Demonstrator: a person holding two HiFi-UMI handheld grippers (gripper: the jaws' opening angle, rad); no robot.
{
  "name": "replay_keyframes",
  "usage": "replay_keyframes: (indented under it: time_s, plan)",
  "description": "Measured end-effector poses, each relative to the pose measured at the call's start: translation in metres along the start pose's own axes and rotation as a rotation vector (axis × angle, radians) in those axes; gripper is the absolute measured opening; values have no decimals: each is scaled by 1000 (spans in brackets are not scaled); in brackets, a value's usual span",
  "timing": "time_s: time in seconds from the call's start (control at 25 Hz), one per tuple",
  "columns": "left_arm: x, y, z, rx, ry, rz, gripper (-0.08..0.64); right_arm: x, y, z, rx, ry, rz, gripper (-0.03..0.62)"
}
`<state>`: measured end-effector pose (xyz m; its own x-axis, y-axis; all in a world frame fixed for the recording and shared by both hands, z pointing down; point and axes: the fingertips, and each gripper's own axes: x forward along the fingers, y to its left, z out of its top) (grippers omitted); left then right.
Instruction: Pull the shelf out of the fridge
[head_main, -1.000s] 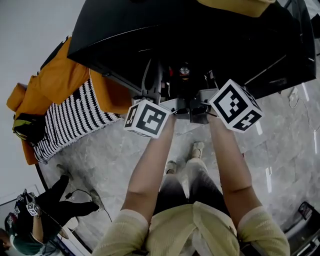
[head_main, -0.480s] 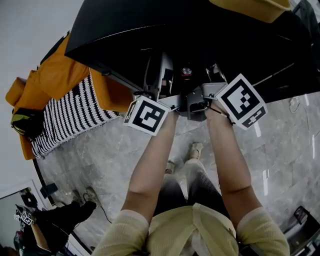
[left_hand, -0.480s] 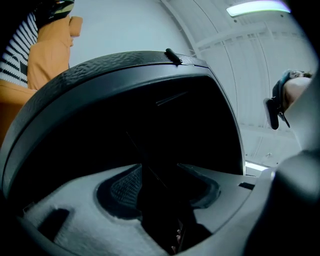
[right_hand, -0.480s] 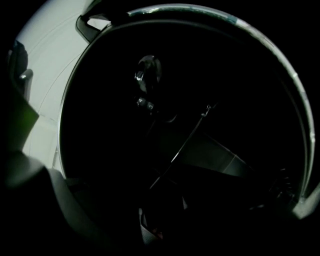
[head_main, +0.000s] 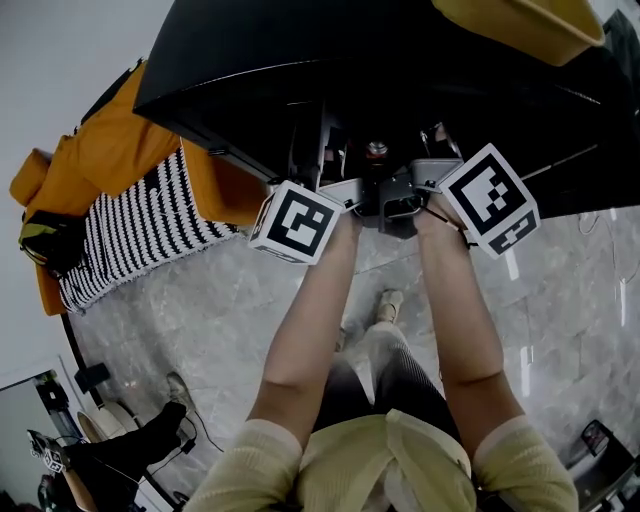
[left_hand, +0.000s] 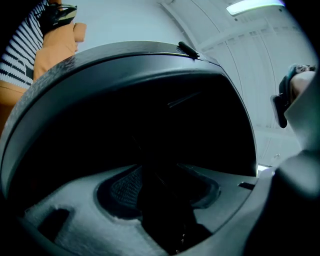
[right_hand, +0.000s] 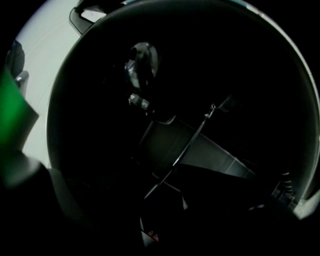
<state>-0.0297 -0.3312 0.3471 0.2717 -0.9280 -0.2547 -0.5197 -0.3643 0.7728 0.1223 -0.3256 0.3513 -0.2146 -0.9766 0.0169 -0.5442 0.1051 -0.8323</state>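
The black fridge (head_main: 300, 60) stands open towards me, its inside very dark. Both grippers reach into the opening side by side. My left gripper (head_main: 309, 158) shows two dark fingers spread apart. My right gripper (head_main: 437, 150) is deeper in shadow. Both sets of jaws have just been opening, and I see nothing pressed between them. In the right gripper view the shelf (right_hand: 170, 142) appears as a pale pane with a thin wire edge, tilted across the dark. A bottle (head_main: 376, 150) stands inside between the grippers.
An orange sofa with a striped blanket (head_main: 130, 230) stands left of the fridge. A yellow tub (head_main: 520, 25) rests on the fridge top. Another person (head_main: 110, 450) crouches at the lower left on the marble floor (head_main: 560, 300). My feet (head_main: 390, 300) stand below the grippers.
The left gripper's fingers have spread apart. Both marker cubes have drifted slightly up and right. The person at the lower left has moved further towards the corner.
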Motion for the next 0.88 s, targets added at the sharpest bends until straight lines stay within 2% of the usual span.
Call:
replay_keyframes:
  time_s: [0.44,0.72,0.88]
  plan:
    - [13,11,2,26,-22,39,195,15,-3,7,-39,-32,-28,143]
    - [17,4,2,151,-11,47,193,12,-6,9,-87,-56,-58,140]
    - [17,3,0,185,2,67,187,11,-6,11,-86,-69,-62,138]
